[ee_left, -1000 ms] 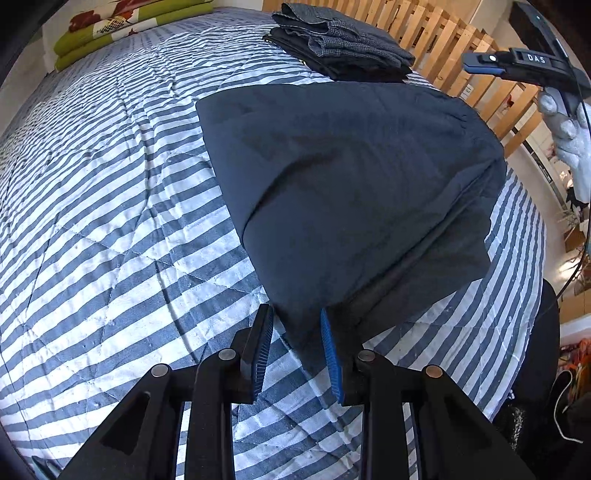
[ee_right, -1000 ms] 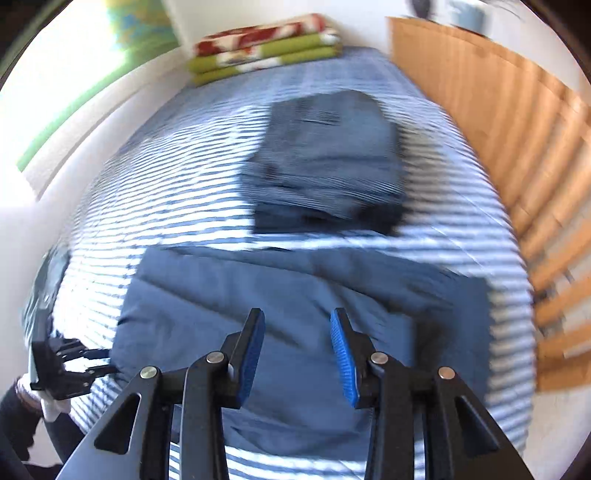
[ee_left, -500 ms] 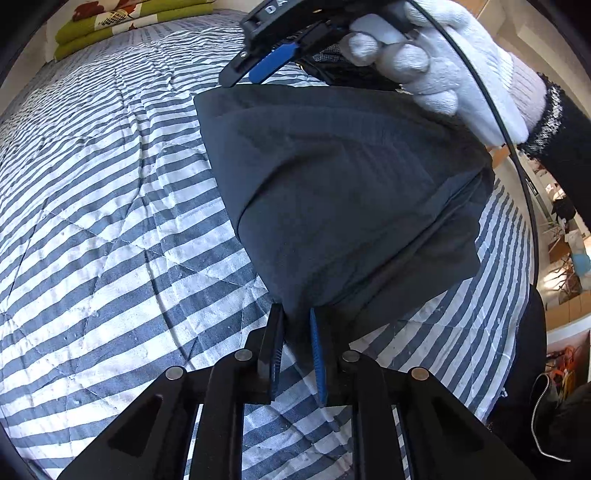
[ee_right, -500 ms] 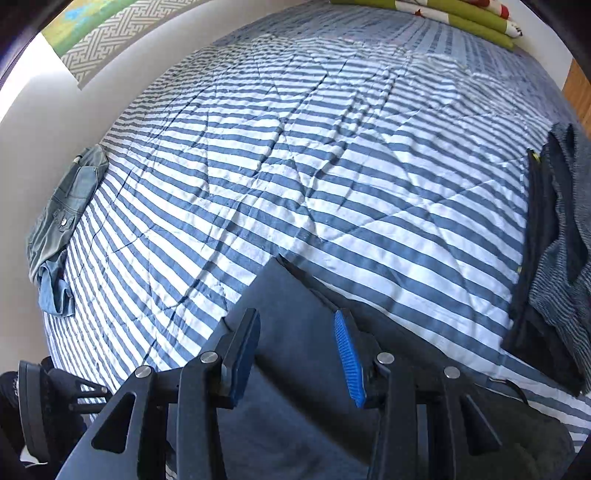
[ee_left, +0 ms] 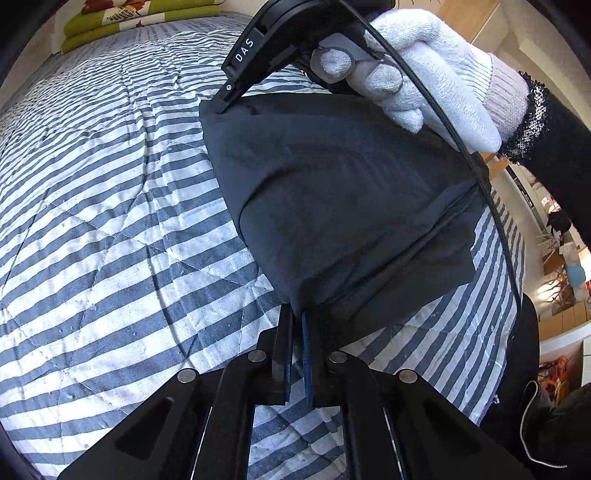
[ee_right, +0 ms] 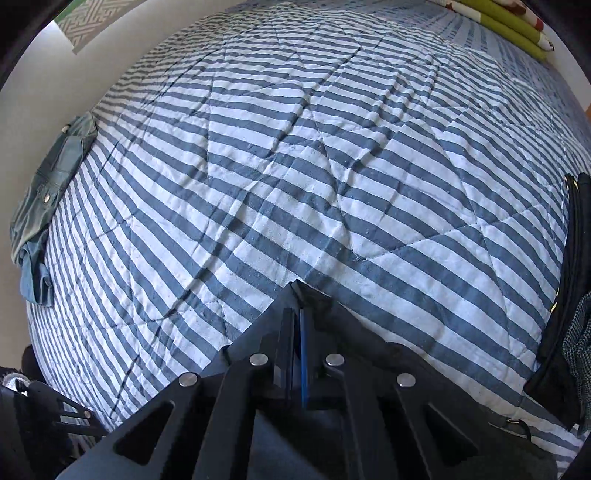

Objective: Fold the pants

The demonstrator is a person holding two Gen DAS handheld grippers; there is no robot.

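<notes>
Dark navy pants (ee_left: pixel 343 206), folded into a thick slab, lie on the striped quilt (ee_left: pixel 110 206). My left gripper (ee_left: pixel 297 314) is shut on the near corner of the pants. In the left wrist view the right gripper (ee_left: pixel 221 105), held by a white-gloved hand (ee_left: pixel 436 70), pinches the far left corner of the same pants. The right wrist view shows the right gripper (ee_right: pixel 297 299) shut on that dark corner (ee_right: pixel 321 302), with the quilt (ee_right: pixel 295 166) stretching beyond it. The rest of the pants is hidden under the gripper body there.
A stack of folded dark clothes (ee_right: pixel 569 325) lies at the right edge of the right wrist view. Denim jeans (ee_right: pixel 48 192) sit crumpled at the bed's left edge by the wall. Green and red folded blankets (ee_left: pixel 125 18) rest at the far end.
The left jaws closed on the near corner of the pants. The right gripper swung across from the slatted side to the far left corner, dropped, and shut on it.
</notes>
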